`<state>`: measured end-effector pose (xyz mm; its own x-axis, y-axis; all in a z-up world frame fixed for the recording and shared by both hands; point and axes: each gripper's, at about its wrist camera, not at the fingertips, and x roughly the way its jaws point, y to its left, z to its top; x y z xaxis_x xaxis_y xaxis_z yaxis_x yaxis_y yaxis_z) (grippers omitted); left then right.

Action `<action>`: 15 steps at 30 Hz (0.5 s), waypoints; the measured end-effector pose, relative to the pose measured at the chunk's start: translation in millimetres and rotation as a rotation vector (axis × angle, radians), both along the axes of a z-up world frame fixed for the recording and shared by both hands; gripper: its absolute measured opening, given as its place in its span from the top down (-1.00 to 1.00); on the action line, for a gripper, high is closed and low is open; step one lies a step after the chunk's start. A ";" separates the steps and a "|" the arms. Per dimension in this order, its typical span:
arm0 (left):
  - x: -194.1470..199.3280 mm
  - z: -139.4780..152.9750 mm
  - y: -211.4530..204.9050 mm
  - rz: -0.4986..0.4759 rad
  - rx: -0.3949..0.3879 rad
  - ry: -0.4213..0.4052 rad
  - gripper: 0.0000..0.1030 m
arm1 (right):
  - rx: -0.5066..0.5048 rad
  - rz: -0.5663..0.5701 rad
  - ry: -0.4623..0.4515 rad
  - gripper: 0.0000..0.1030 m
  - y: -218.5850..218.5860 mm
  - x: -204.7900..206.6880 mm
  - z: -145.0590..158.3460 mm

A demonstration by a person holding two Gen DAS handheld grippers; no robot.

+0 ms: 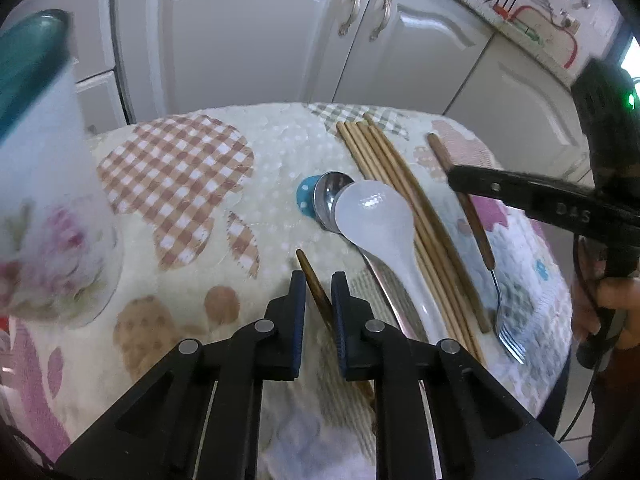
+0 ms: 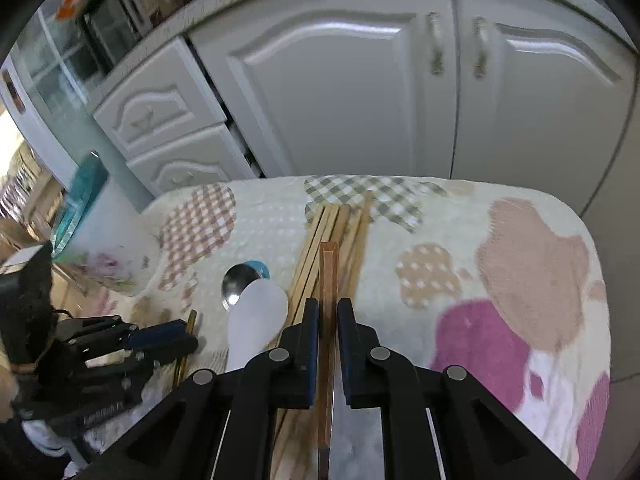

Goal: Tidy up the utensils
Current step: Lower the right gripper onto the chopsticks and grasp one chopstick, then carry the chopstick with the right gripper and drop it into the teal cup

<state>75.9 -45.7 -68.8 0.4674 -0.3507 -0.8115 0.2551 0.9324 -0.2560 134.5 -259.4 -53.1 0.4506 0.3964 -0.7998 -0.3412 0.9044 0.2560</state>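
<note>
The right gripper (image 2: 328,308) is nearly closed around a wooden knife handle (image 2: 328,276); only its own view shows this grip. The left gripper (image 1: 319,286) is narrowed around a wooden stick (image 1: 316,284). Beyond, on the quilted table (image 1: 180,208), lie a white spoon (image 1: 376,216), chopsticks (image 1: 384,164) and fork (image 1: 508,336); a blurred cup (image 1: 44,184) stands left.

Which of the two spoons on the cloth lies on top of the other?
The white spoon: its bowl overlaps the metal spoon, whose shiny bowl peeks out beneath it.
</note>
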 end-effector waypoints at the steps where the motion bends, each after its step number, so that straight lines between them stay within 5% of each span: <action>1: -4.3 4.0 2.6 0.001 -0.010 -0.007 0.79 | 0.019 -0.004 -0.006 0.83 -5.6 -6.2 4.7; 15: -80.9 80.9 54.3 0.017 -0.115 -0.182 0.90 | 0.130 0.037 -0.153 0.83 -7.5 -80.6 80.0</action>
<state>-5.1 8.6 12.2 0.6092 -0.4267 -0.6684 0.2915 0.9044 -0.3117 53.9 -266.9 26.9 0.5458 0.5106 -0.6643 -0.4175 0.8532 0.3127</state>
